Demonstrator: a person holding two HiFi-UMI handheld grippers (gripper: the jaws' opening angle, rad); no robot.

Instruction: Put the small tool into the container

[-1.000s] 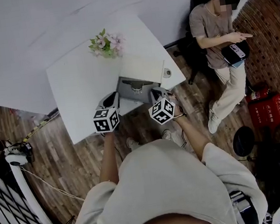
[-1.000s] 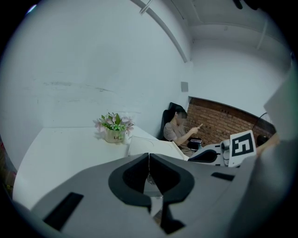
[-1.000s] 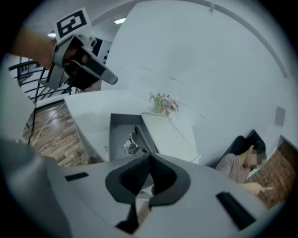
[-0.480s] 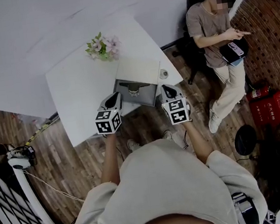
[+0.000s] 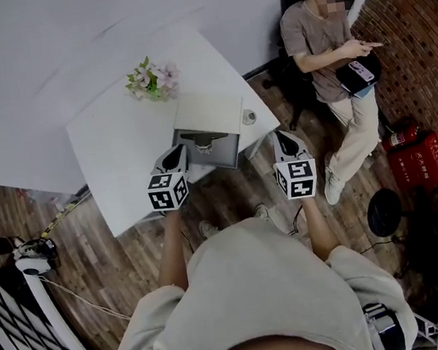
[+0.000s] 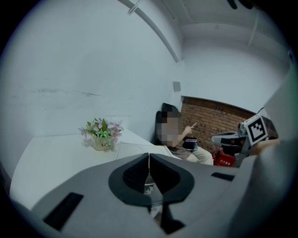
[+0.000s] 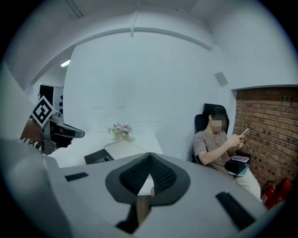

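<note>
On table [image 5: 106, 141]: one container [image 5: 218, 157], one flower pot [image 5: 150, 82]
Tongs: left gripper [image 5: 175, 157], right gripper [image 5: 283, 138], both clenched, empty
Beside: one seated person [image 5: 318, 30]

Left gripper [image 5: 177, 153], right gripper [image 5: 283, 136] (jaws together)

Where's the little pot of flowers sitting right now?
In the head view the pot of flowers stands on the white table near its far edge by the wall, just up and left of the cream board.
</note>
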